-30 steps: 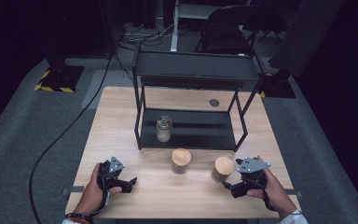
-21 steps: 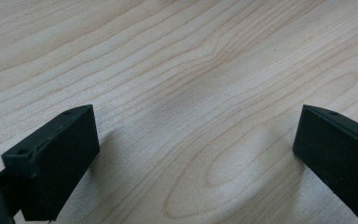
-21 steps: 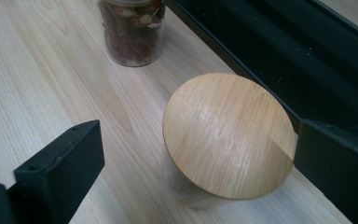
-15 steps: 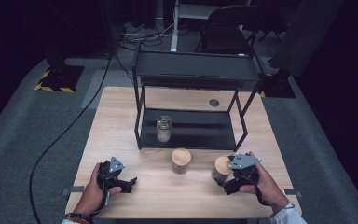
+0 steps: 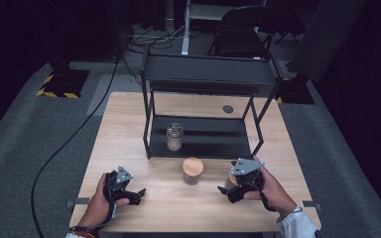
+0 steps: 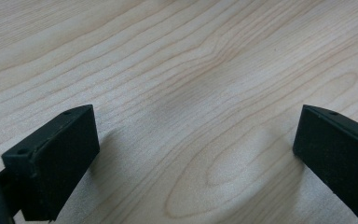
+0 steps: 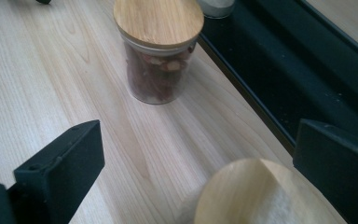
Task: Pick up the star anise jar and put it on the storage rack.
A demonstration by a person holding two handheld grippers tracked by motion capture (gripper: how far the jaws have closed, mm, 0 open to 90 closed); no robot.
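The right gripper (image 7: 193, 175) has its fingers (image 7: 60, 163) spread wide, gripping nothing, with a wooden-lidded jar (image 7: 261, 196) between them at the lower right of the frame; the left gripper (image 6: 193, 158) is as wide open over bare pale wood at the lower left of the high view; beyond, on the tabletop (image 5: 129, 129), a second jar (image 7: 158, 51) holds reddish-brown pieces, centre frame; a black rack (image 5: 203, 79) carries a small glass jar (image 5: 174, 137) on its lower shelf; grey carpet, a chair (image 5: 243, 25) and darkness lie around.
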